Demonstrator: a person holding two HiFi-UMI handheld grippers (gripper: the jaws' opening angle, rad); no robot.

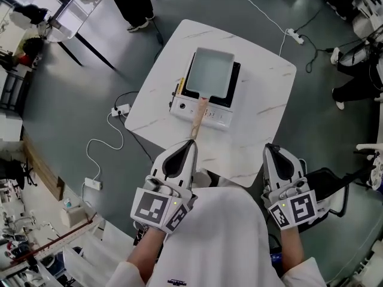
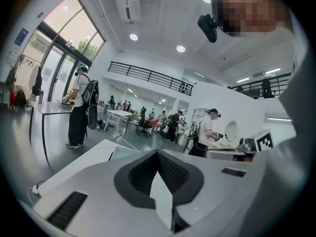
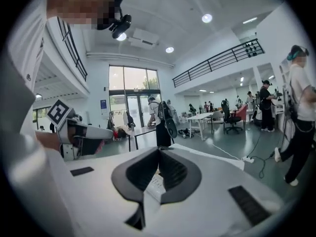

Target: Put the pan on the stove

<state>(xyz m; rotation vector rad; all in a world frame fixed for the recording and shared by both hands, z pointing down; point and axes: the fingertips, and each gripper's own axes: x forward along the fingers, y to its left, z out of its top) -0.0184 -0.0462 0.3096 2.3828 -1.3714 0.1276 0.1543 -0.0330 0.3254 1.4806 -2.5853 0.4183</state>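
Table (image 1: pixel 263 100): the stove (image 1: pixel 220 116) sits left of centre, with only a thin strip of top between it and the left edge. There's plenty of bare top on the right side and a bare band between the stove front and the near edge. On the floor, a power strip (image 1: pixel 121 110) with a cable lies just left of the table, and another strip (image 1: pixel 294 36) lies off the far right corner.

The pan (image 1: pixel 209 72) is rectangular and flat on the stove's black top. Its long axis runs far to near. The wooden handle (image 1: pixel 198 117) points at me, slanting a bit left, crosses the stove front and overhangs the bare table.

I hold the left gripper (image 1: pixel 192 142) at the near edge, jaws pressed together with nothing between them. Its tip is just beside the handle's end, and I can't tell whether they touch. The right gripper (image 1: pixel 272 148) is at the near right edge, well apart from the pan, with jaws closed and empty too.
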